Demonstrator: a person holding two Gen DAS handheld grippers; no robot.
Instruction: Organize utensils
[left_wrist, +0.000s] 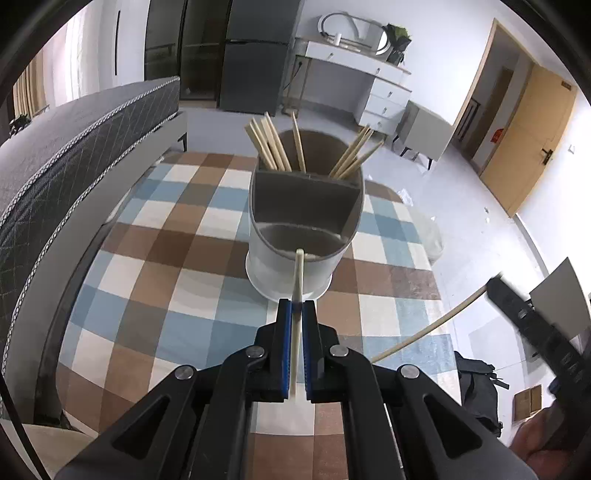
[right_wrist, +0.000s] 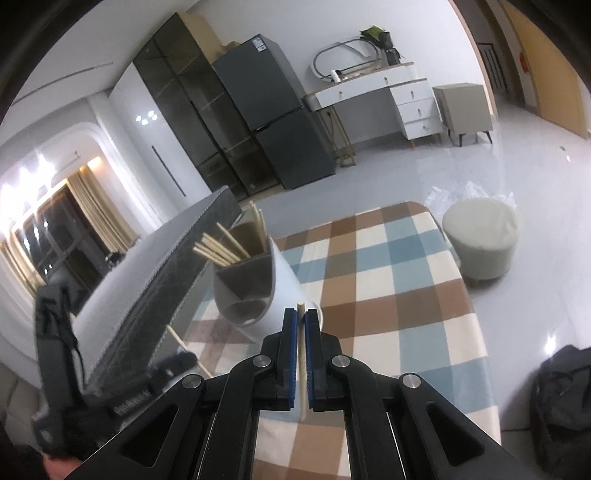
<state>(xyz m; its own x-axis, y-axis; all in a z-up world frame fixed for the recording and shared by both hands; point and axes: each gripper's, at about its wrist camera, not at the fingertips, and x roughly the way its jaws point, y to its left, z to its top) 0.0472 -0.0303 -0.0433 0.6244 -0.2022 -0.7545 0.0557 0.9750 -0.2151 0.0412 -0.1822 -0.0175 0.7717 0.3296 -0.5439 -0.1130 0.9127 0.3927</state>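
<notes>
Your left gripper (left_wrist: 296, 306) and right gripper (right_wrist: 301, 317) each clamp one chopstick (left_wrist: 298, 269) near the compartmented holder (left_wrist: 306, 221), tips seemingly aimed at its empty front section, ready for dropping in

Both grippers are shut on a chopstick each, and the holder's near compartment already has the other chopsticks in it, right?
Not quite. Each gripper, left and right, is shut on a chopstick, but the other chopsticks stand in the holder's far compartments; the left wrist view shows the near compartment holds none.
</notes>
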